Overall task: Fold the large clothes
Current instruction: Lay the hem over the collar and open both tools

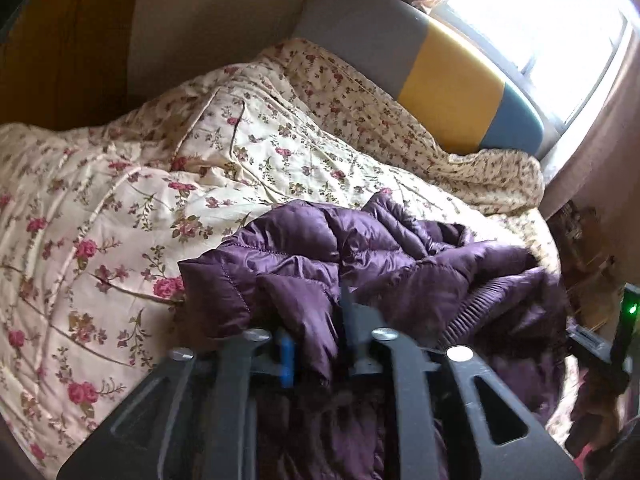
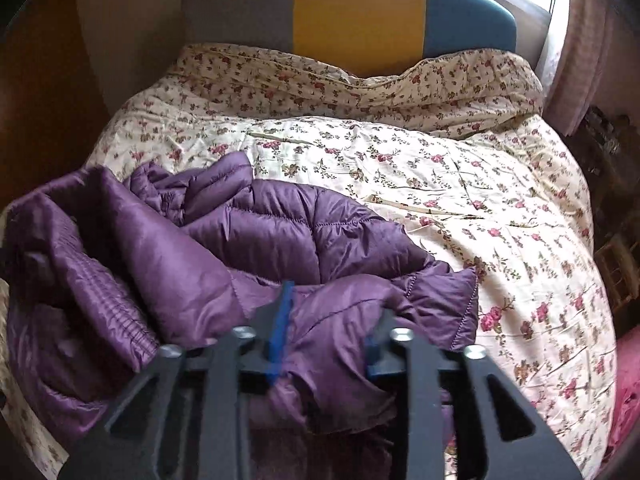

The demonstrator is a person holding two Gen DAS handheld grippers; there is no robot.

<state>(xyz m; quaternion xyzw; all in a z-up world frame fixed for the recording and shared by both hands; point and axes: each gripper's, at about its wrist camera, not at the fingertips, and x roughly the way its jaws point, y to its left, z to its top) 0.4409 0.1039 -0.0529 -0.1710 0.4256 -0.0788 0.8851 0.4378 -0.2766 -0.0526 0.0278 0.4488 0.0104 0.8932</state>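
A purple quilted puffer jacket (image 1: 360,256) lies bunched on a floral bed quilt (image 1: 120,216). My left gripper (image 1: 316,344) is shut on a fold of the jacket, with fabric pinched between its fingers. In the right wrist view the jacket (image 2: 280,232) spreads to the left and centre of the quilt (image 2: 460,184). My right gripper (image 2: 328,336) is shut on another fold of the jacket near its stitched edge. The jacket's ribbed cuff (image 2: 112,292) shows at the left. The right gripper's body shows at the right edge of the left wrist view (image 1: 616,344).
A headboard in grey, yellow and blue (image 2: 352,12) stands at the far end of the bed. A bright window with curtains (image 1: 552,24) is at the right. A wooden wall (image 1: 60,40) is on the left. Pink fabric (image 2: 628,392) lies by the bed's right side.
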